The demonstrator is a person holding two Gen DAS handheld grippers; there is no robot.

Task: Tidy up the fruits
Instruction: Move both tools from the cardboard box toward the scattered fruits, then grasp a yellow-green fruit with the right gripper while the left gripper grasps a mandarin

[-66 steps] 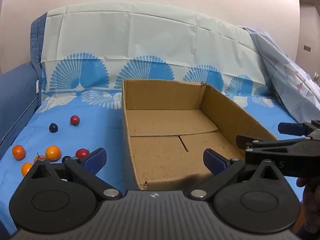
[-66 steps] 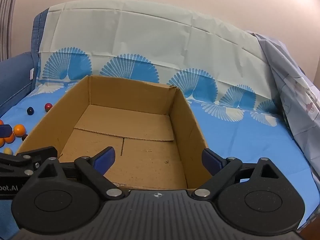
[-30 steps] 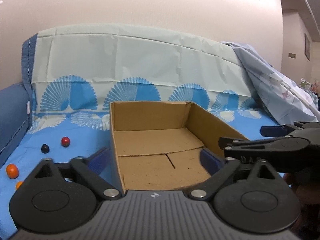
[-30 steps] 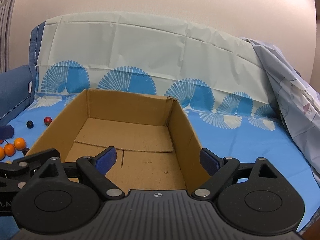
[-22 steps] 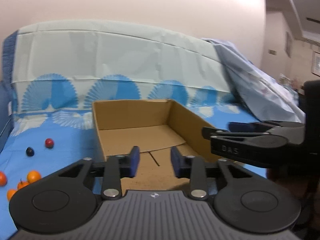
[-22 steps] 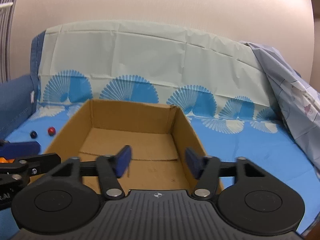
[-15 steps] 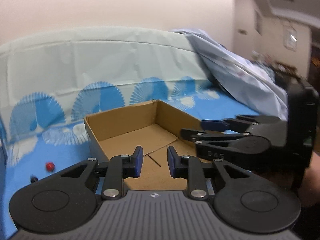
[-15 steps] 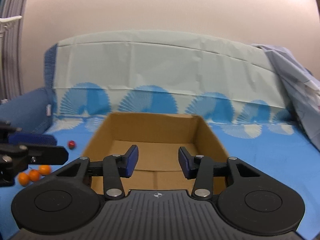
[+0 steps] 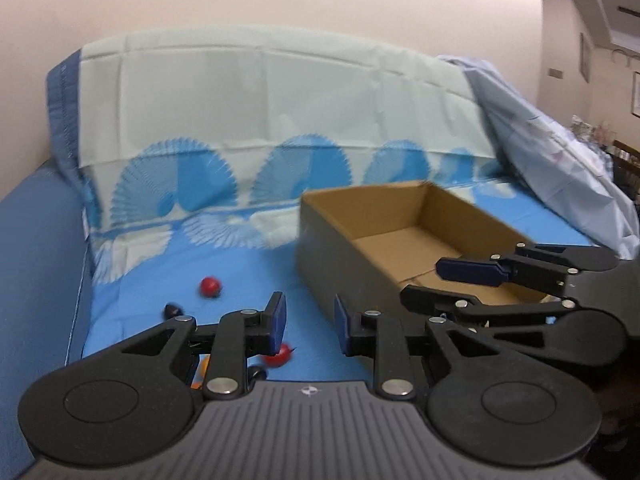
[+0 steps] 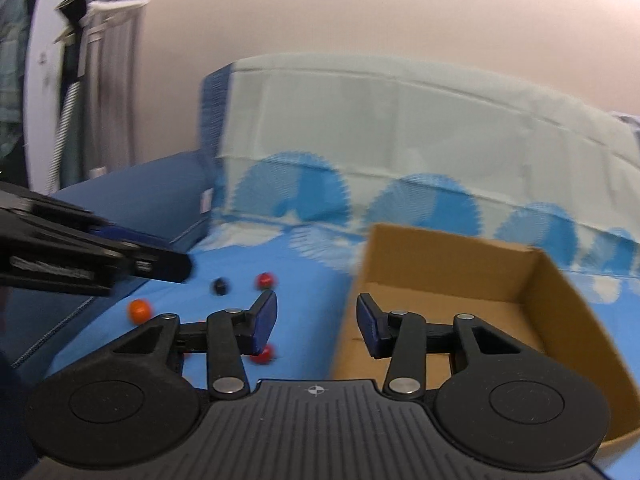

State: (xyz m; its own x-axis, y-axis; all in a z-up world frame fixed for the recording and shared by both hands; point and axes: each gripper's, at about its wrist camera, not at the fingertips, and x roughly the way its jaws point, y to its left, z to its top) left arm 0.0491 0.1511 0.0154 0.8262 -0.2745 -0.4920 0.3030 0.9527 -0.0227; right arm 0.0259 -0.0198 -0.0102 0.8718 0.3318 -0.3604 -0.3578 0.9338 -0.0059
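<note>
Blue sheet (image 9: pixel 248 280) with fan print covers the sofa, pale cloth (image 9: pixel 280 92) draped over the backrest, beige wall behind. Cardboard box (image 9: pixel 348 264) sits open on the sheet, nothing visible inside it. Fruits lie loose on the sheet to the box's left: red one (image 9: pixel 210 287) and a dark one (image 9: pixel 173 311) farther back, another red one (image 9: pixel 279 355) just behind my left finger pad, an orange one (image 10: pixel 139 309) nearer the sofa arm (image 10: pixel 132 200). My left gripper (image 9: pixel 310 325) hangs over the sheet beside the box's left wall, pads partly apart, nothing between them. My right gripper (image 10: pixel 317 323) points at the box's near-left corner, pads likewise partly apart and empty; from the left camera it sits over the box's near end. Both views are motion-blurred, so other small fruit under the left gripper can't be made out.
</note>
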